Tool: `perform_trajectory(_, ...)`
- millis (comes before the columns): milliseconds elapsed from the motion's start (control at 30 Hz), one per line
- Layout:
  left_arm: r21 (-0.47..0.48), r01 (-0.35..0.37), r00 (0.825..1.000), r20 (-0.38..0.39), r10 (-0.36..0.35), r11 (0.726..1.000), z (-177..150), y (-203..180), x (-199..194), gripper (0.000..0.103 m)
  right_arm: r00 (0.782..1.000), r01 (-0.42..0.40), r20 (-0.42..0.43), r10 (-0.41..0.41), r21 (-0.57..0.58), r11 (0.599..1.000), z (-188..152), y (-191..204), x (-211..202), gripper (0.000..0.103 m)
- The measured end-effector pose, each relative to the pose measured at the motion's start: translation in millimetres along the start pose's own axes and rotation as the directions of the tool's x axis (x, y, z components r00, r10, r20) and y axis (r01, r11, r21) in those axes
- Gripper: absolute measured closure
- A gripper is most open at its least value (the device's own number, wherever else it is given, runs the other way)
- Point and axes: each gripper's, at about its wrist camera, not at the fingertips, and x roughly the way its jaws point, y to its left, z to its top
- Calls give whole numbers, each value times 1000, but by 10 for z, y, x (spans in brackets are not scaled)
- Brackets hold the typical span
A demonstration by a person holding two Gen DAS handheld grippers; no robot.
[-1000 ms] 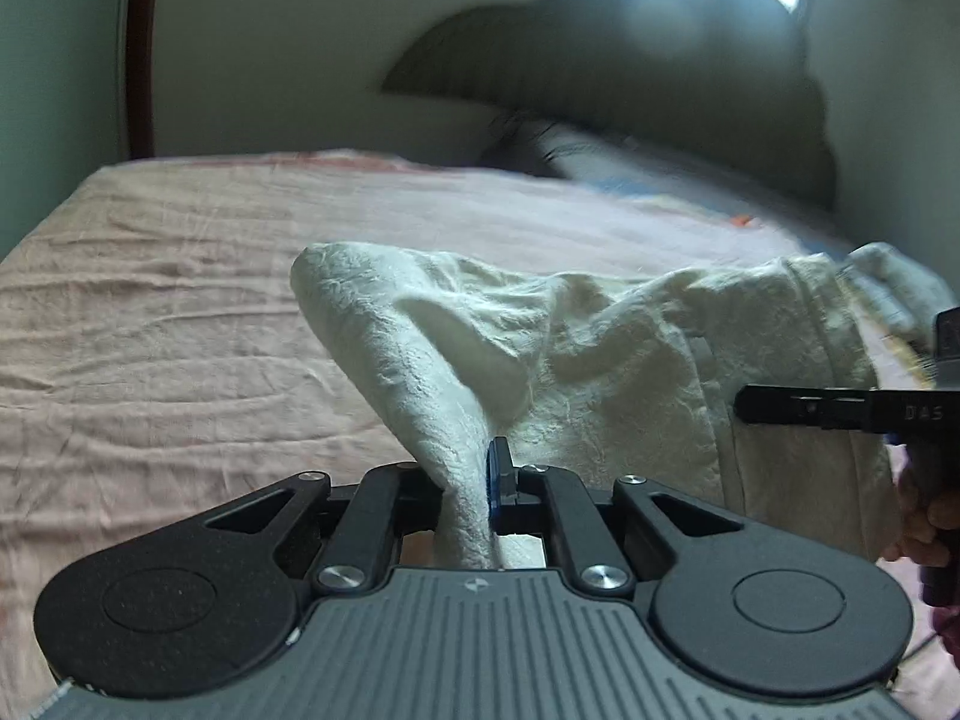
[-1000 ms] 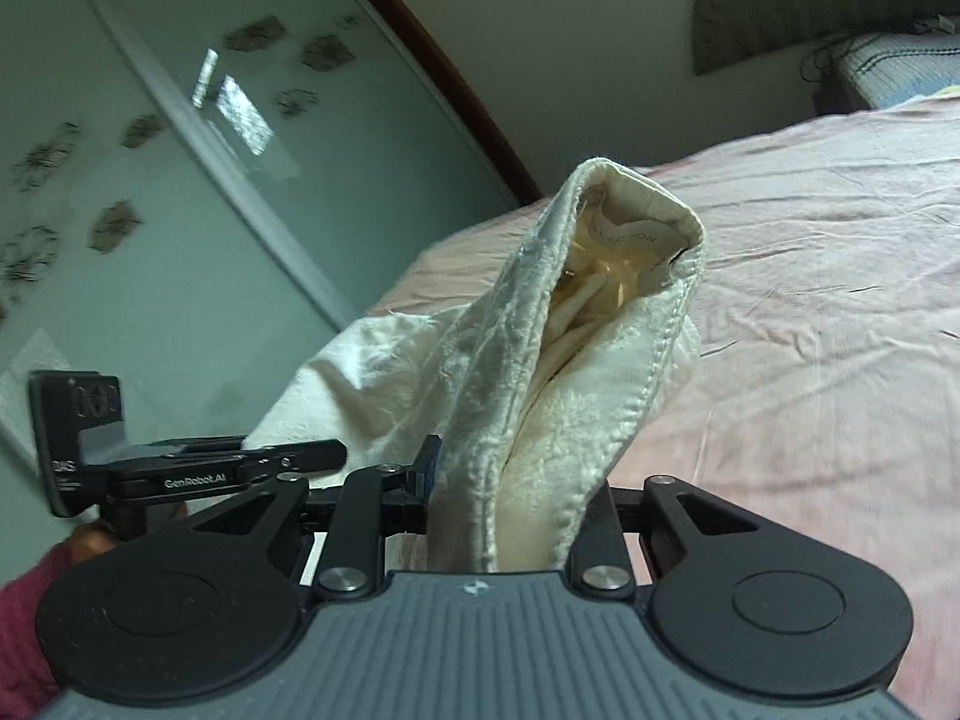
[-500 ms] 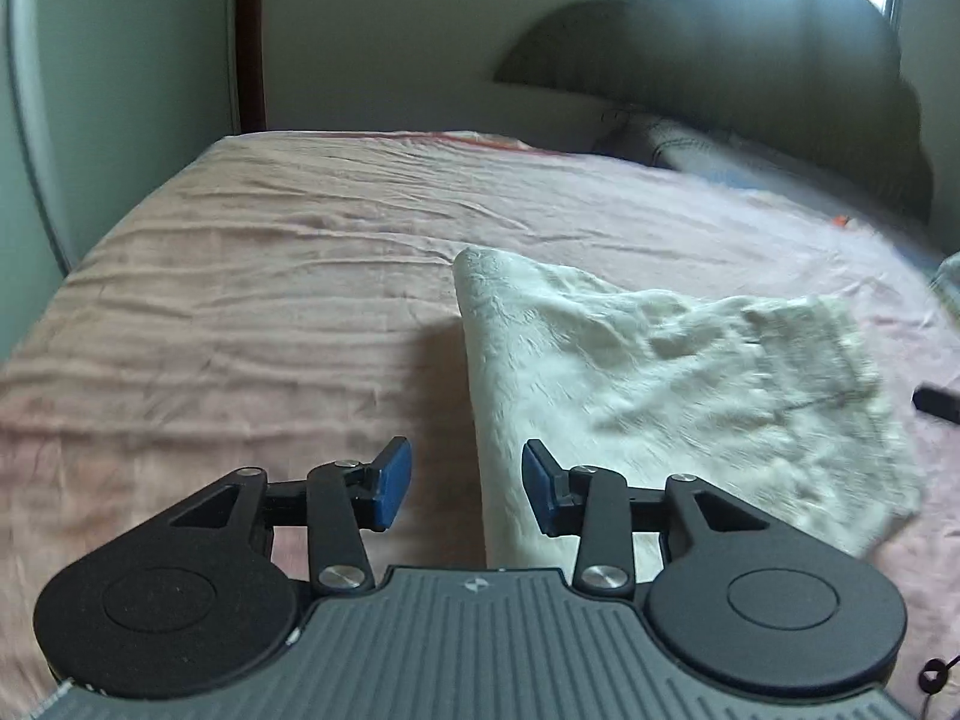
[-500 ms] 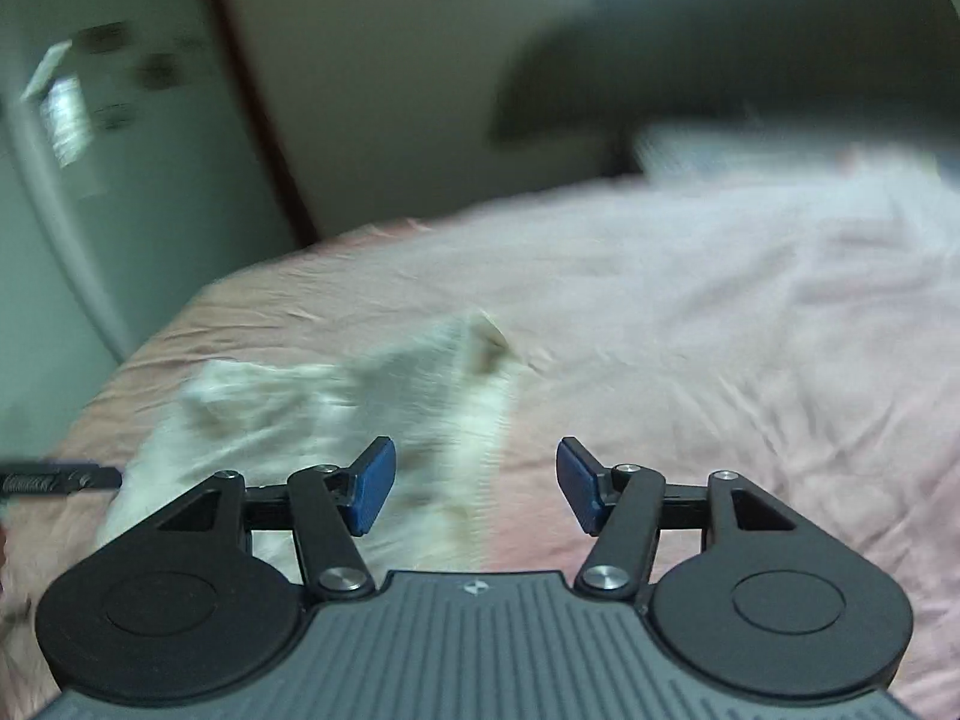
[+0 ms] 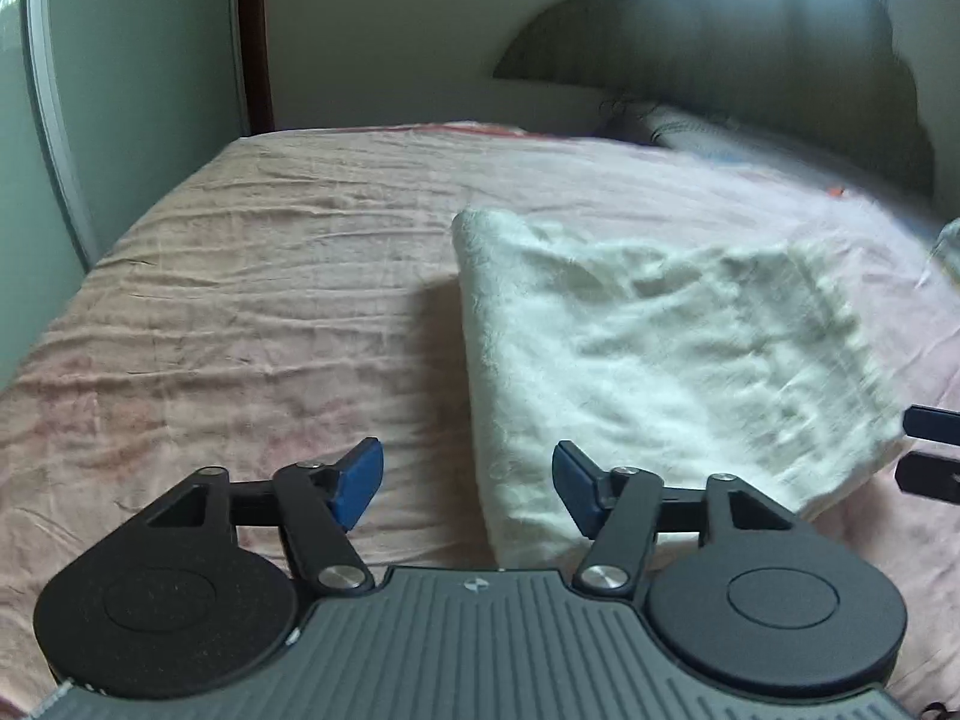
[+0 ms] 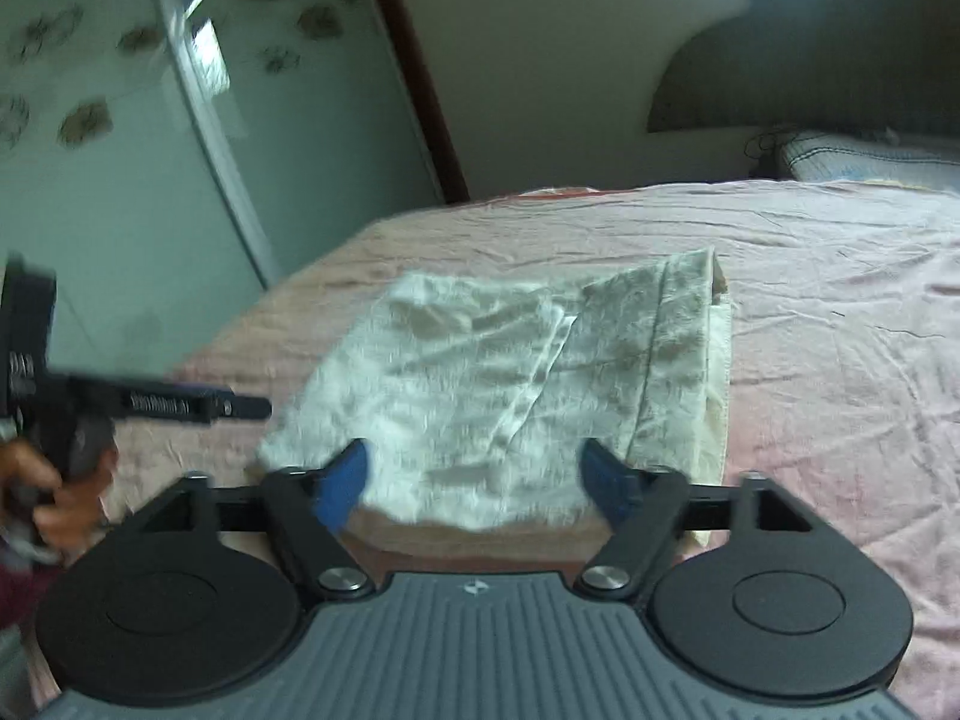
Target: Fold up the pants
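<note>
The cream-white pants (image 5: 648, 348) lie folded in a flat bundle on the pink bed sheet (image 5: 252, 312). They also show in the right wrist view (image 6: 516, 372), with the waistband along the right side. My left gripper (image 5: 467, 483) is open and empty, just in front of the bundle's near left corner. My right gripper (image 6: 477, 483) is open and empty, just in front of the bundle's near edge. The left gripper shows from the side in the right wrist view (image 6: 240, 407), at the bundle's left.
The bed's dark headboard (image 5: 750, 60) and a pillow (image 6: 870, 159) are at the far end. A glass sliding door (image 6: 120, 150) stands beyond the bed's left edge. Bare sheet (image 6: 852, 330) lies to the right of the pants.
A second ago both grippers were shut on the lifted pants. They let go, the pants dropped flat onto the bed, and both grippers opened wider and drew back.
</note>
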Motion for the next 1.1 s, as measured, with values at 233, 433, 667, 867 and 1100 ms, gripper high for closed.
perform_trajectory(233,-61,10,1000,-17,-11,998,-266,-136,-299,23,991,135,-9,-135,132,982,-196,63,-88,15)
perform_trajectory(433,17,-9,999,-42,9,1000,-584,-327,-502,18,974,216,-71,-213,38,976,-299,536,-289,4)
perform_trajectory(667,33,-29,997,-77,32,999,-770,-381,-488,13,973,-229,92,210,333,915,-357,647,-699,0)
perform_trajectory(867,15,-52,998,-33,52,999,-821,-442,-442,12,971,240,-30,-238,146,960,-490,664,-302,0)
perform_trajectory(1100,-30,-26,997,-75,24,999,-865,-497,-243,12,936,353,-36,-351,65,933,-676,649,-34,0)
